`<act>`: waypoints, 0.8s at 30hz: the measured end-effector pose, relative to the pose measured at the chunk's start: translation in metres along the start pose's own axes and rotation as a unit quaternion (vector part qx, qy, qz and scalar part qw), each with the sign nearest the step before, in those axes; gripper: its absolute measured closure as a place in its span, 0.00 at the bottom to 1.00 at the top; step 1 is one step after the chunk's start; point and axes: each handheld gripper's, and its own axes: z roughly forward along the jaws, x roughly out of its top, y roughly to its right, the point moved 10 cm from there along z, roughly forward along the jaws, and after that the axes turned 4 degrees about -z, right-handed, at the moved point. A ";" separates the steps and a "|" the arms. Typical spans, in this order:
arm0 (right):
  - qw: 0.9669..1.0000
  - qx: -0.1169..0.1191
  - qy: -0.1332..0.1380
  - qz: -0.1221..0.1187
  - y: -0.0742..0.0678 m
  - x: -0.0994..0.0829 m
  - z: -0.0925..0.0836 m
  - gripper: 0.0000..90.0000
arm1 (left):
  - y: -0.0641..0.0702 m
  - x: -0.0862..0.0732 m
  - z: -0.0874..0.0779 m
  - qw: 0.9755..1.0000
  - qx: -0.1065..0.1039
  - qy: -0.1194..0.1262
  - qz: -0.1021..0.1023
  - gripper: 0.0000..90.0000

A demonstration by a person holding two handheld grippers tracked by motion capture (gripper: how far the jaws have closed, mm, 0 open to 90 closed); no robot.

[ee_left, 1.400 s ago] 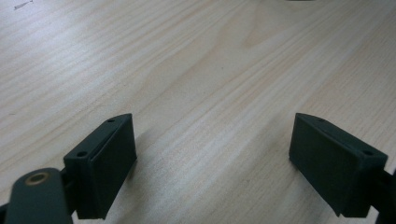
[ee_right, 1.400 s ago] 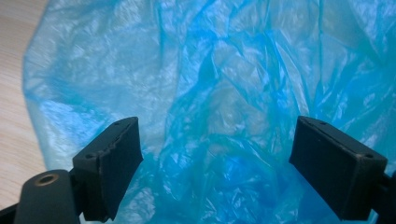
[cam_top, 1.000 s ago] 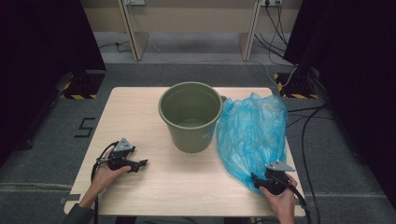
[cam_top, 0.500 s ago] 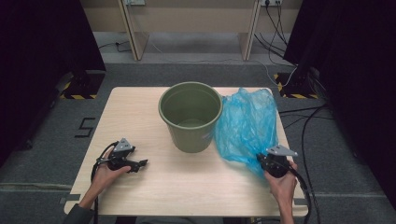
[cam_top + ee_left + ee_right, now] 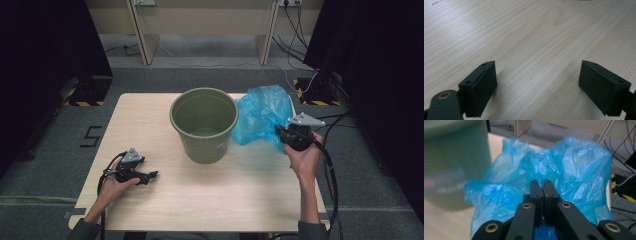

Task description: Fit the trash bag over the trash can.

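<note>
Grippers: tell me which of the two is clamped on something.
The right gripper: its jaws are shut on the blue plastic bag beside the green bucket. The left gripper rests on the table, jaws wide apart with nothing between them.

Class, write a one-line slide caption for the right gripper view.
Right claw shut on a crumpled blue plastic bag, with the green bucket blurred at the left.

Blue bag [image 5: 260, 117] now gripped, off table.
</note>
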 end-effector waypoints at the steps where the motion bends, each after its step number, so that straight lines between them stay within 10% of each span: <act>1: 1.000 0.000 0.005 0.001 0.002 0.008 0.000 0.98 | 0.000 0.000 0.000 1.000 0.000 0.000 0.000 0.16; 11: 0.999 -0.003 0.039 -0.025 -0.002 0.087 0.000 0.98 | 0.000 0.000 0.000 1.000 0.000 -0.002 0.000 0.16; 24: 0.995 0.027 0.066 -0.074 -0.056 0.150 0.016 0.98 | 0.000 0.000 0.000 1.000 0.000 -0.001 0.000 0.16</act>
